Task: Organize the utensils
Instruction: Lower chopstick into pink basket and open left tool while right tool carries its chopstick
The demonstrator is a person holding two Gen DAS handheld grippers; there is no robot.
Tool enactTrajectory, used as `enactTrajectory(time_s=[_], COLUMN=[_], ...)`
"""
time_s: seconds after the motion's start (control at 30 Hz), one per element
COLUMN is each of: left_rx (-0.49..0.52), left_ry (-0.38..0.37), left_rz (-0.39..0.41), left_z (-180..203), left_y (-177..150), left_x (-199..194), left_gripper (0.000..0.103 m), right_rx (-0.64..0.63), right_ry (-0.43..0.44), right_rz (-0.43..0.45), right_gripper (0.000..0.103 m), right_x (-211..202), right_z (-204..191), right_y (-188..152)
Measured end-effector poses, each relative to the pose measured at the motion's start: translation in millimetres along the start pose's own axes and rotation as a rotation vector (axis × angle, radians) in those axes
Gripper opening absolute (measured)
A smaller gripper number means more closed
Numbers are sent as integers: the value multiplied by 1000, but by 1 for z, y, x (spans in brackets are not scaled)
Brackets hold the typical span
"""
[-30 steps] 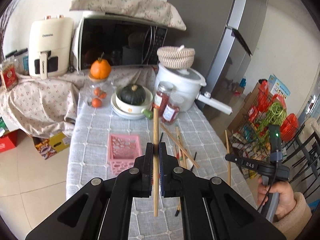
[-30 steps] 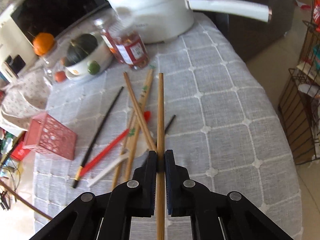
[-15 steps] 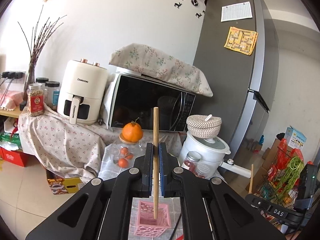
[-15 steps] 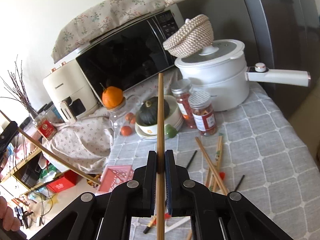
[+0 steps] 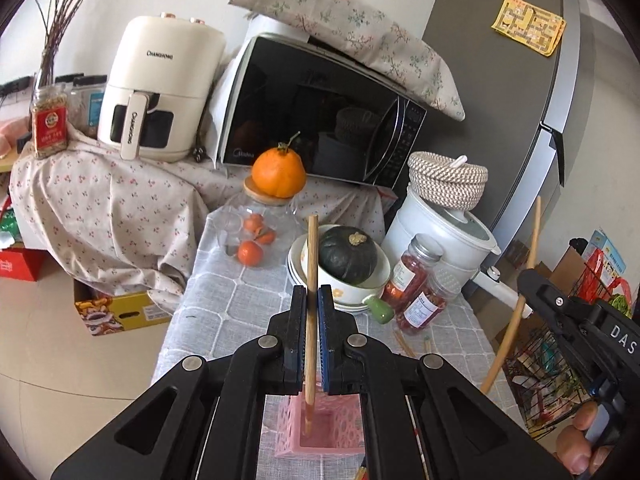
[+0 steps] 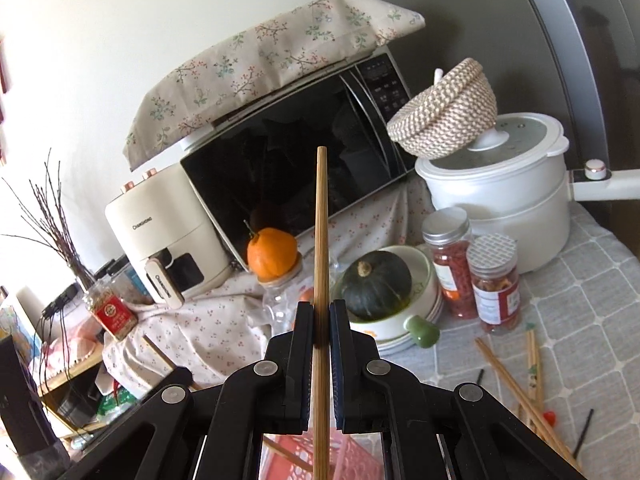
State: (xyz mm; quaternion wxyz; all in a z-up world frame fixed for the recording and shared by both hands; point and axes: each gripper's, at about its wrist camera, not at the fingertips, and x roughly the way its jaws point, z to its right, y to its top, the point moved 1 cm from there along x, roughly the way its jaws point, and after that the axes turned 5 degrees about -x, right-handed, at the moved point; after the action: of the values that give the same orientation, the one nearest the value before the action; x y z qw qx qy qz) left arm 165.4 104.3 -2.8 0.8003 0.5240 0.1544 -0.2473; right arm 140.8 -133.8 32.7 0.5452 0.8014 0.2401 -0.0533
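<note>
Just below the left gripper (image 5: 313, 334), the pink basket (image 5: 320, 432) sits open-mouthed on the table (image 5: 224, 300), and the fingers are pinching a wooden chopstick (image 5: 311, 280) upright, its lower tip already dipping inside the rim. The job now, I'd say, is a straight, gentle lowering: keep the stick vertical, let the tip find the basket floor, and only then ease the fingers apart so it leans on a wall rather than bouncing out. Over on the other side, the right gripper (image 6: 321, 330) has its fingers pressed tight on a second bamboo chopstick (image 6: 321, 248), also upright, with the same pink basket (image 6: 352, 456) showing under them. Two sticks heading for one small opening, so they'd best go in one at a time, left first, right waiting off to the side. Beyond the right fingers and off to their right, loose chopsticks (image 6: 516, 384) lie scattered on the checked cloth near the two spice jars (image 6: 472, 268), waiting their turn.
</note>
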Motion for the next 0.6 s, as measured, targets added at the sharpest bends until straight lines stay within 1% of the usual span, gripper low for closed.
enactTrajectory(time_s=[0.1, 0.17, 0.27, 0.33, 0.43, 0.53, 0.6], left_rx=[5, 8, -15, -23, -29, -24, -28], left_ry=[11, 15, 7, 15, 25, 44, 67], left_rz=[-46, -43, -55, -57, -73, -84, -100], left_z=[-2, -4, -7, -8, -7, -6, -7], left_y=[-2, -3, 0, 0, 1, 2, 2], left_x=[10, 11, 10, 10, 10, 7, 8], left_gripper=[6, 6, 6, 6, 6, 8, 13], right_rx=[10, 6, -4, -9, -44, -59, -64], right_ry=[-2, -13, -31, -43, -71, -80, -78], right_rz=[5, 11, 26, 34, 47, 25, 3], right_gripper=[6, 6, 6, 6, 6, 6, 6], right_x=[17, 27, 38, 43, 50, 55, 58], right_z=[-4, -7, -10, -11, -15, -14, -12], right_y=[-2, -4, -6, -7, -8, -15, -22])
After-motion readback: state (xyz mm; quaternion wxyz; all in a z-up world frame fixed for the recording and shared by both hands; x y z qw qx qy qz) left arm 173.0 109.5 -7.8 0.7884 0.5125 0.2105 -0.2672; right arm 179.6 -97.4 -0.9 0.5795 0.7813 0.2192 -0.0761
